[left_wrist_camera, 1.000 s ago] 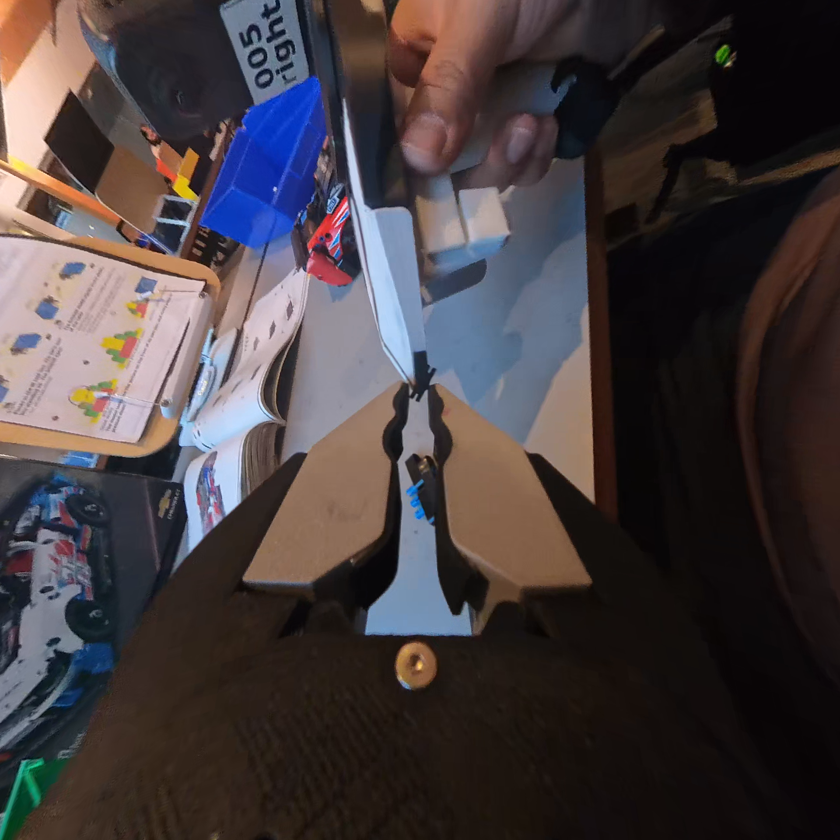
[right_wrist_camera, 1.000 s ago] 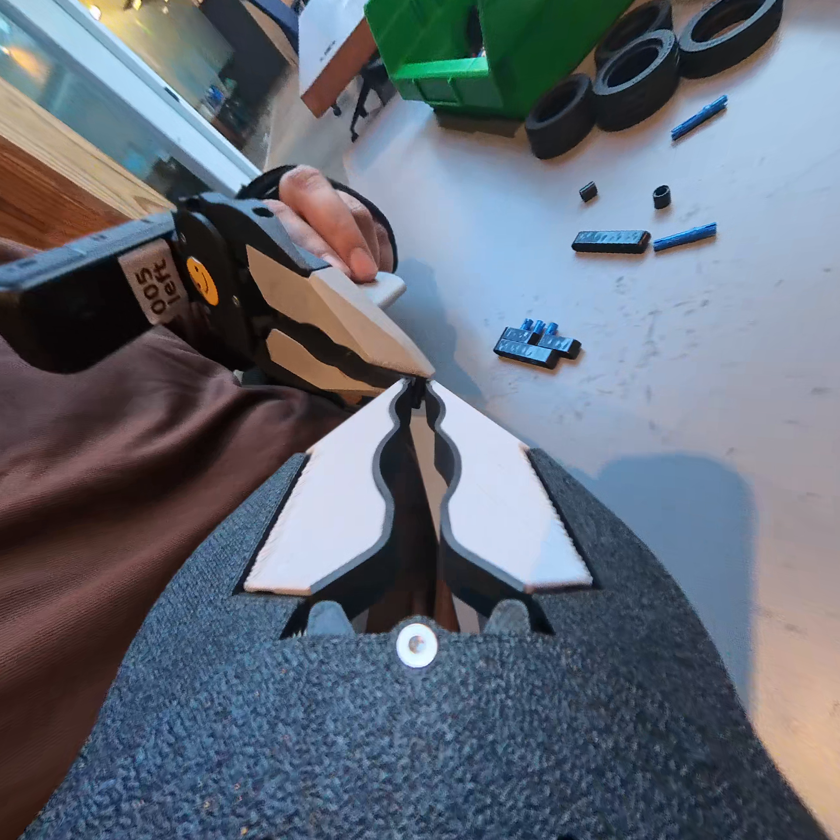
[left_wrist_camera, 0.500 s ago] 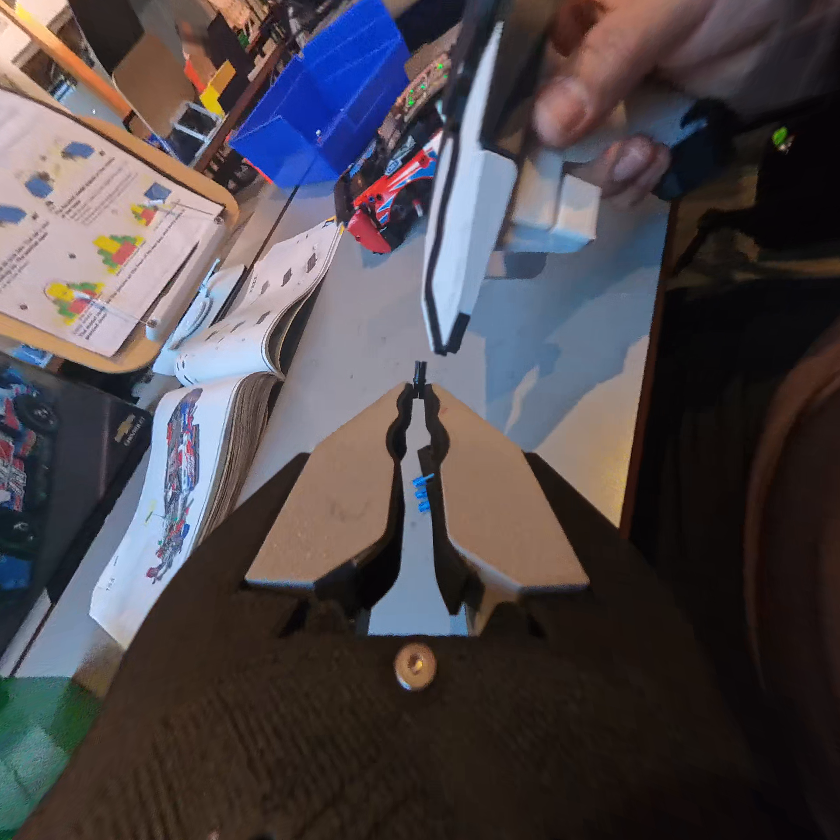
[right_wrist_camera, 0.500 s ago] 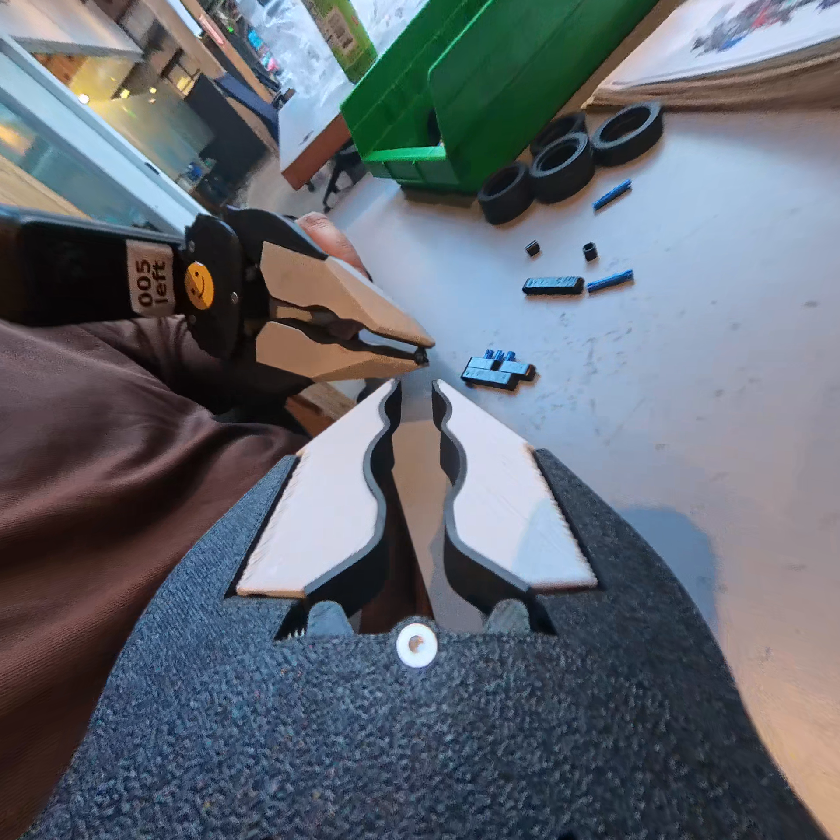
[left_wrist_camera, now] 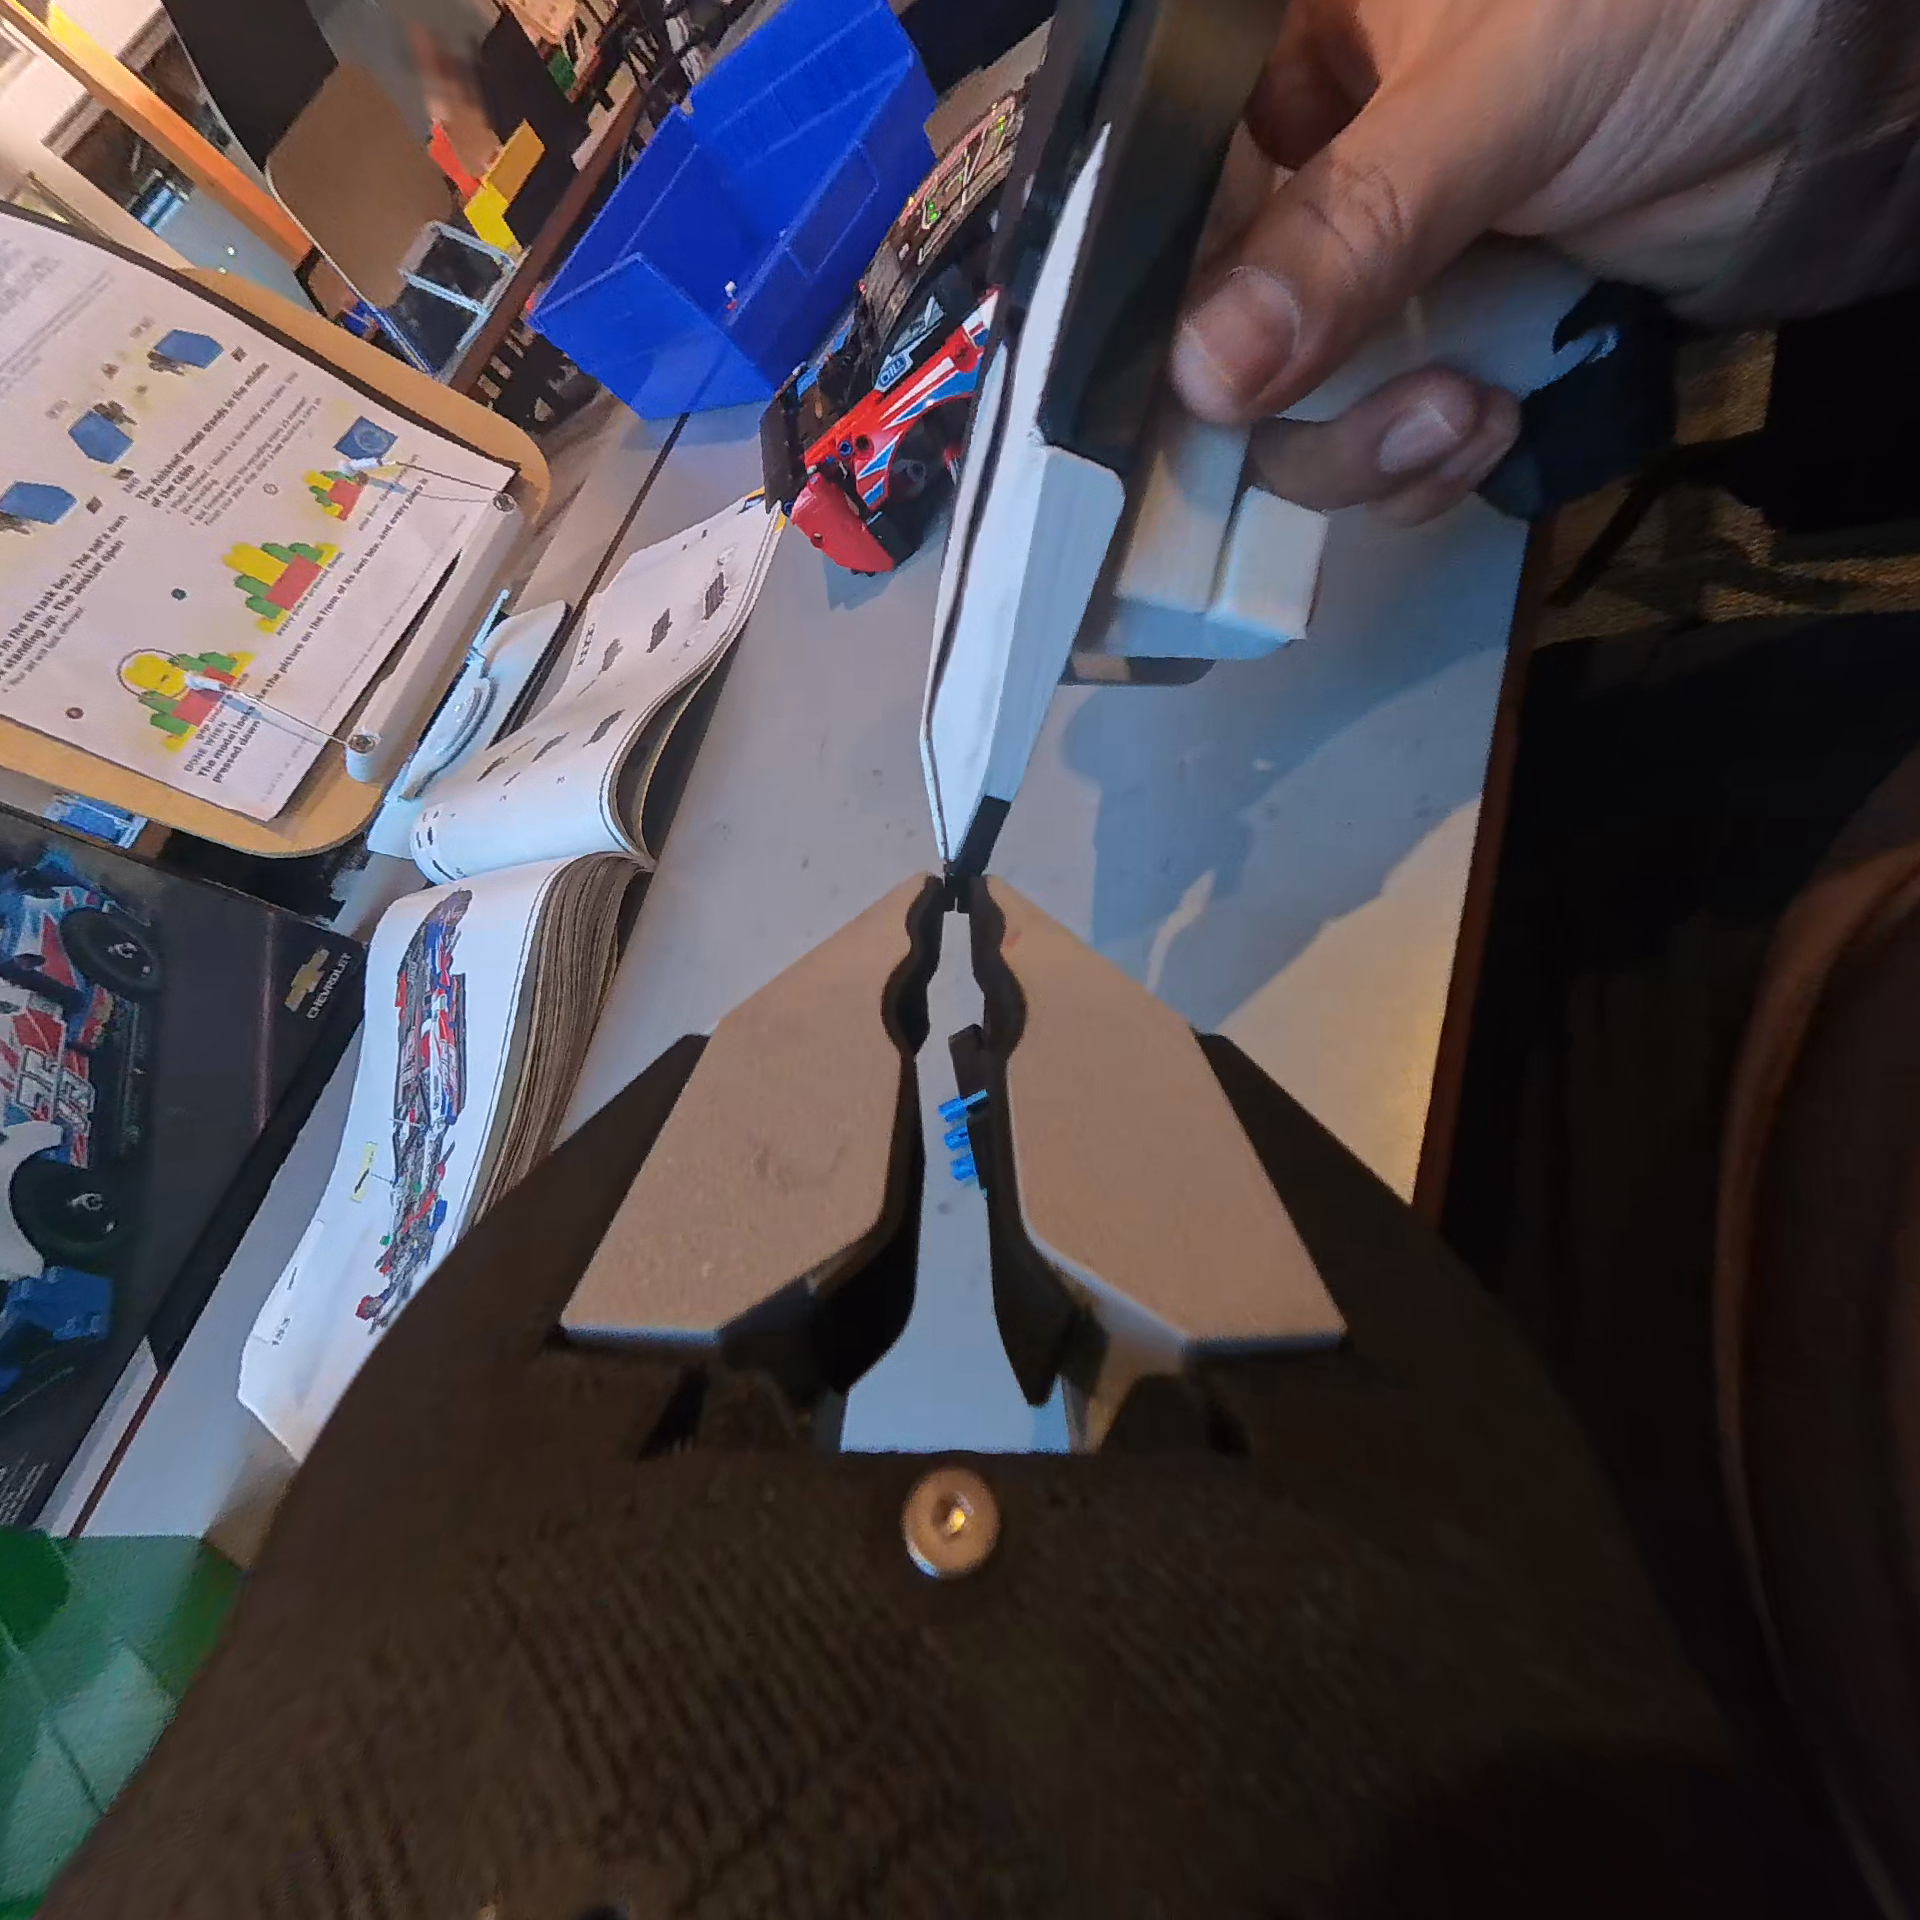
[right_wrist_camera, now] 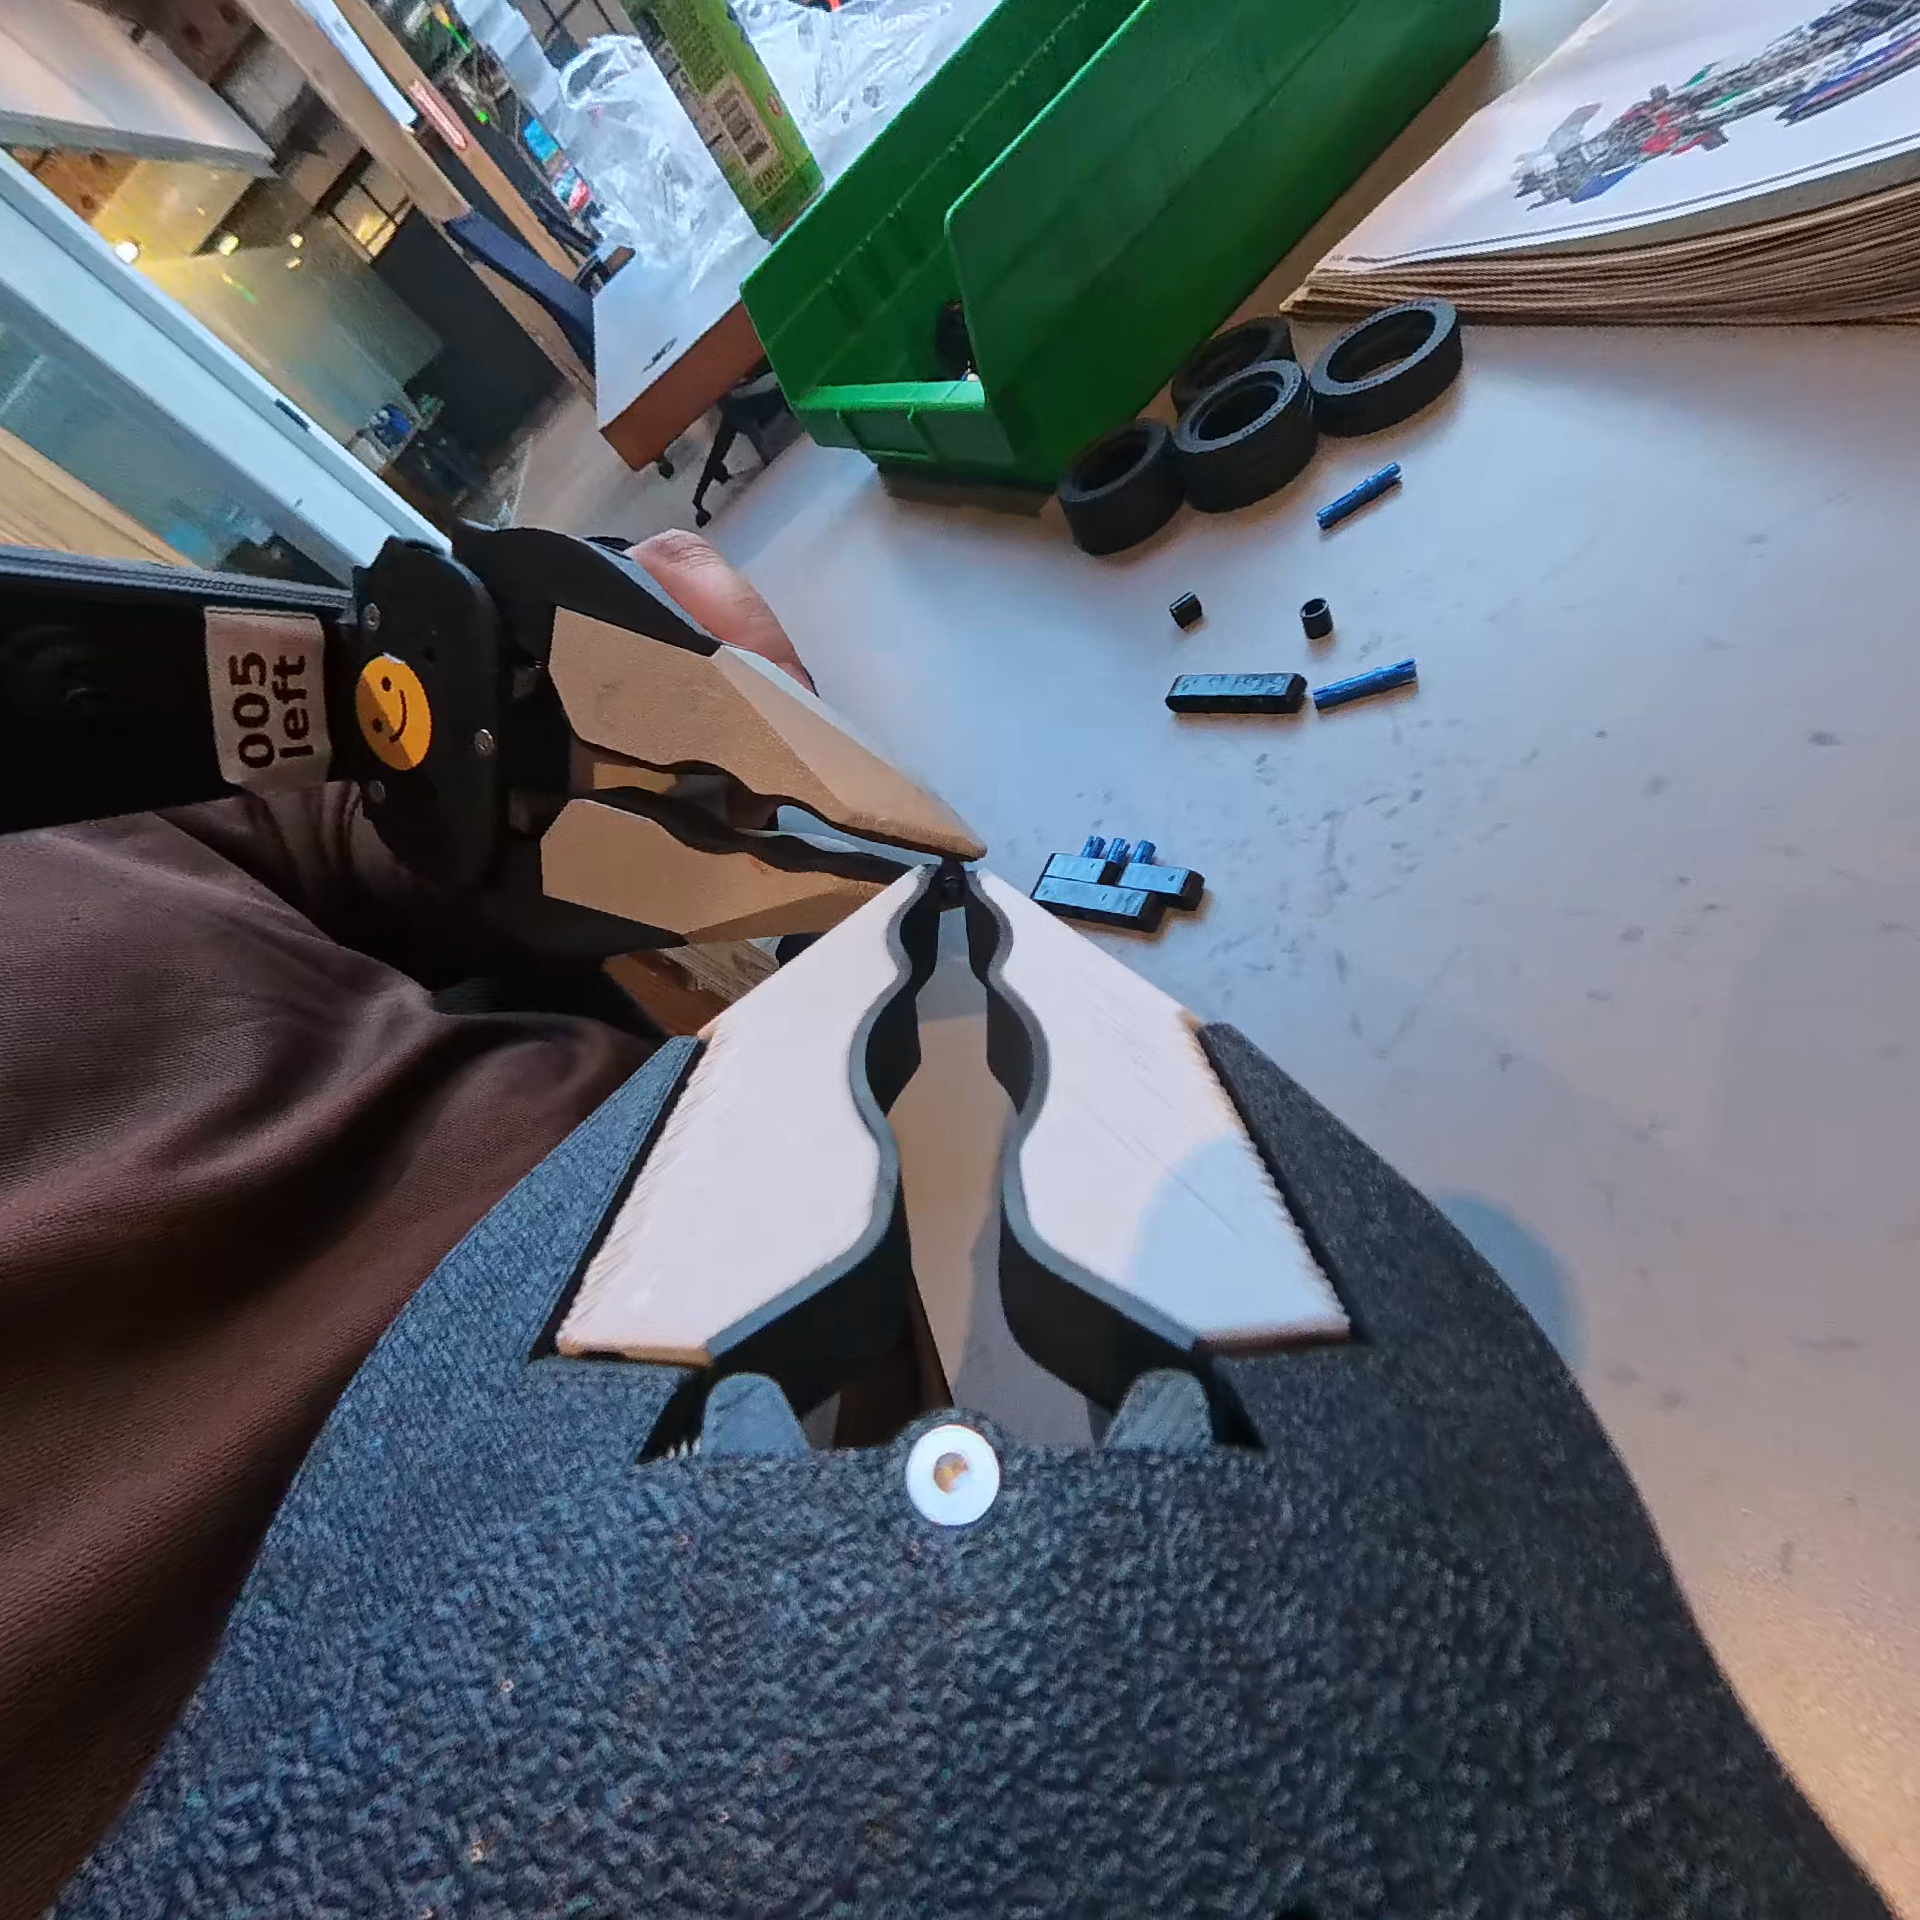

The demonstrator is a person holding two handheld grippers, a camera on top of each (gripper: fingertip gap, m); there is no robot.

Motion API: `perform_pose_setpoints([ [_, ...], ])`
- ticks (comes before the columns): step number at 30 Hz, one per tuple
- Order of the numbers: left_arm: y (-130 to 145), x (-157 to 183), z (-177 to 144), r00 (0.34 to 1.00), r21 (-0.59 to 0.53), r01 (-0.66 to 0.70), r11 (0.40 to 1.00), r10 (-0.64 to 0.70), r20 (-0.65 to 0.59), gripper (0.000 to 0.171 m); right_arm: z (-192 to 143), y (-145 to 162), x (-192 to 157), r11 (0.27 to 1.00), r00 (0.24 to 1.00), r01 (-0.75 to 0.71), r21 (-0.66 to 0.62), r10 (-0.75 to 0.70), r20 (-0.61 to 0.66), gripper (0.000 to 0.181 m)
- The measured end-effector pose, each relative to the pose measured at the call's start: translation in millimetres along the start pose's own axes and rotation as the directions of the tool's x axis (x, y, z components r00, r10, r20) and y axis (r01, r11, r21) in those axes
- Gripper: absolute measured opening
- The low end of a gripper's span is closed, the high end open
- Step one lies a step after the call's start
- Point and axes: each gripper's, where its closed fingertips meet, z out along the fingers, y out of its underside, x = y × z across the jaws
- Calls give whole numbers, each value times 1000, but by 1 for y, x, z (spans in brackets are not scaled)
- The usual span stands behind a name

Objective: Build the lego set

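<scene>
My left gripper (left_wrist_camera: 954,896) is shut on a small black piece (left_wrist_camera: 954,881) at its very tips, held above the table. My right gripper (right_wrist_camera: 948,896) meets it tip to tip, and its jaws are closed on the same small black piece (right_wrist_camera: 948,886). In the left wrist view the right gripper (left_wrist_camera: 971,831) comes down from above, held by a hand. In the right wrist view the left gripper (right_wrist_camera: 940,854) comes in from the left. A black beam assembly with blue pins (right_wrist_camera: 1117,891) lies on the table just past the tips; it also shows under the left fingers (left_wrist_camera: 966,1122).
Black tyres (right_wrist_camera: 1242,431), blue pins (right_wrist_camera: 1359,495), a black beam (right_wrist_camera: 1236,693) and small black bushes (right_wrist_camera: 1316,618) lie before a green bin (right_wrist_camera: 1091,208). An open booklet (left_wrist_camera: 488,1039), a red car model (left_wrist_camera: 894,447), a blue bin (left_wrist_camera: 748,239) and the set's box (left_wrist_camera: 125,1091) are on the left. Only a small space, under 4 cm, lies between the two pairs of fingers.
Half a second ago my right gripper had opened and drawn back from the left tips. It has come back and closed at the small black piece. The left gripper stayed shut.
</scene>
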Motion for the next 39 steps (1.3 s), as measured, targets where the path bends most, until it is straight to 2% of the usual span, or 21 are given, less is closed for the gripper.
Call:
perform_pose_setpoints([
  [3,1,2,0,1000,-1,10,1000,-10,-29,2,0,2,1,1000,1000,-13,-1,13,16,4],
  [7,2,7,-4,989,17,80,997,-77,-126,8,0,4,-4,999,996,-38,1,38,80,4],
  [9,5,3,-6,993,19,52,998,-49,-105,0,-1,4,-5,998,993,-61,7,60,104,4],
  [12,9,4,-5,994,6,22,1000,-21,-108,0,-2,4,-4,997,990,-80,12,78,117,4],
  [39,12,9,-1,993,-20,27,999,-29,-111,1,3,9,-2,998,993,-63,-17,64,96,4],
])
